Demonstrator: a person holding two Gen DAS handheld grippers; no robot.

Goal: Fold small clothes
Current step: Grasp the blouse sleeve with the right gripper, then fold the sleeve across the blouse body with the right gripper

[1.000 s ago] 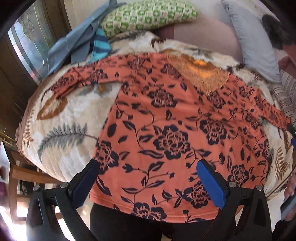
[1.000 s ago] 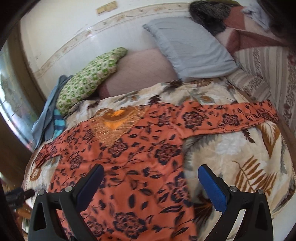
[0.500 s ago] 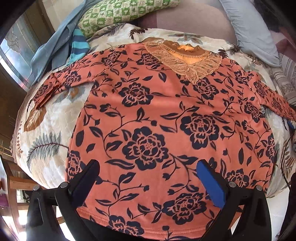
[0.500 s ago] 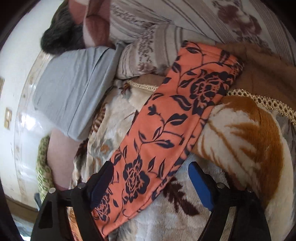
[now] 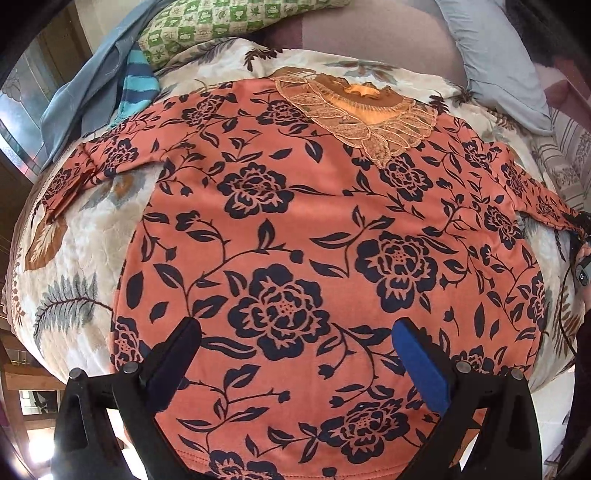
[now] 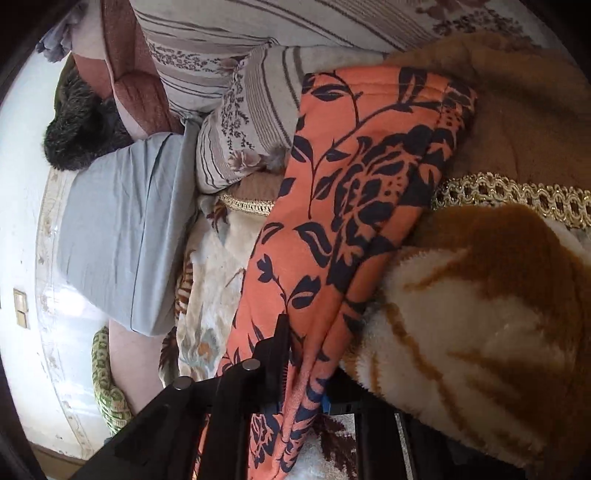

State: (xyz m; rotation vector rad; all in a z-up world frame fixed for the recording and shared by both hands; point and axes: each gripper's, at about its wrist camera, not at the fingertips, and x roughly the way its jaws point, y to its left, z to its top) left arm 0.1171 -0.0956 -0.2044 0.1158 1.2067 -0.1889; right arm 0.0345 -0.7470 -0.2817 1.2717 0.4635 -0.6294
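Observation:
An orange top with a dark floral print lies spread flat on the blanket, lace collar at the far side. My left gripper is open and empty, hovering over the lower part of the top. My right gripper is shut on the top's right sleeve, which runs away from the jaws toward its cuff. In the left wrist view the right gripper shows small at the right edge, at the end of that sleeve.
The cream and brown leaf-print blanket covers the bed. A green checked pillow, a grey pillow, striped cushions and blue clothes lie along the far side. The bed's left edge drops to a wooden frame.
My right gripper closed on the right sleeve, which now runs between its jaws. The left gripper stayed open and moved slightly closer over the top.

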